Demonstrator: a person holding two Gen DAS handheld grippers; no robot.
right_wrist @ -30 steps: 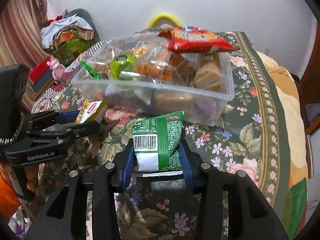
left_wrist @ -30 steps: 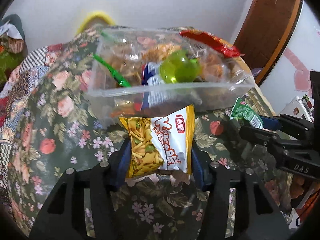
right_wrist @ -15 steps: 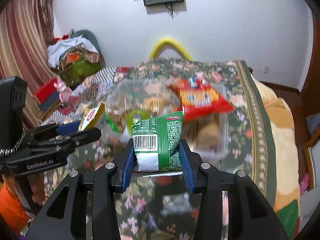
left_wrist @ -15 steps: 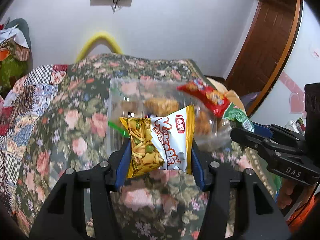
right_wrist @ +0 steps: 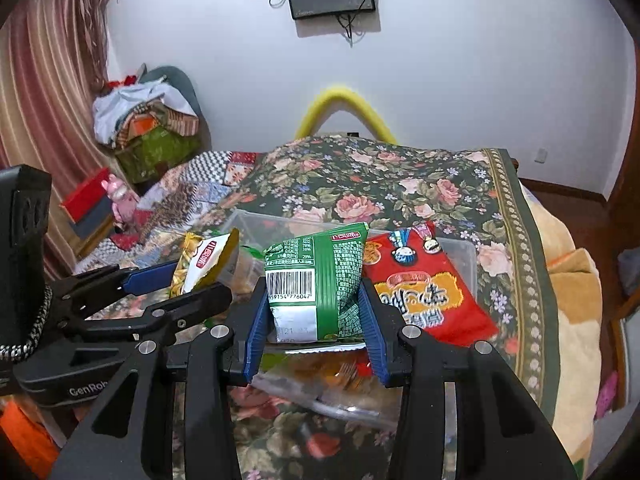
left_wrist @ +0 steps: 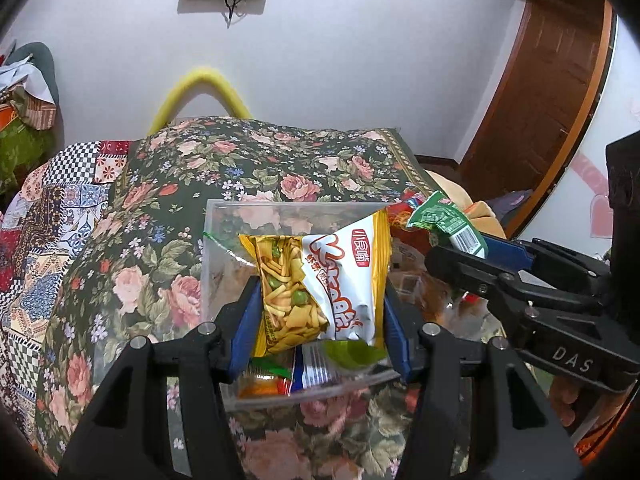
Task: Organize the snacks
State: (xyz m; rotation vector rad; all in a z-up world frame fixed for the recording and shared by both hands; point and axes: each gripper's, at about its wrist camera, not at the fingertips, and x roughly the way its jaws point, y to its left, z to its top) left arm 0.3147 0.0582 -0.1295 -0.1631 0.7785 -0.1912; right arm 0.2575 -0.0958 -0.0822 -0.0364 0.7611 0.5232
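Note:
My left gripper (left_wrist: 320, 308) is shut on a yellow and white snack packet (left_wrist: 320, 284) and holds it upright above the clear plastic bin (left_wrist: 224, 216). My right gripper (right_wrist: 312, 312) is shut on a green snack packet (right_wrist: 316, 280), also above the bin (right_wrist: 280, 220). Several snacks fill the bin, and a red packet (right_wrist: 420, 288) lies on top at its right side. The two grippers hang side by side: the right gripper (left_wrist: 460, 248) shows with the green packet (left_wrist: 444, 220) in the left wrist view, and the left gripper (right_wrist: 192, 280) with the yellow packet (right_wrist: 204, 260) in the right wrist view.
The bin stands on a floral cloth (right_wrist: 400, 176) over a bed or table. A yellow hoop (right_wrist: 344, 100) rises behind it by the white wall. Piled clothes (right_wrist: 144, 120) and boxes sit at the far left, and a wooden door (left_wrist: 552, 80) stands at the right.
Both grippers have risen and moved forward with their packets. The bin, seen earlier beyond the packets from the side, now lies under them and is seen from above.

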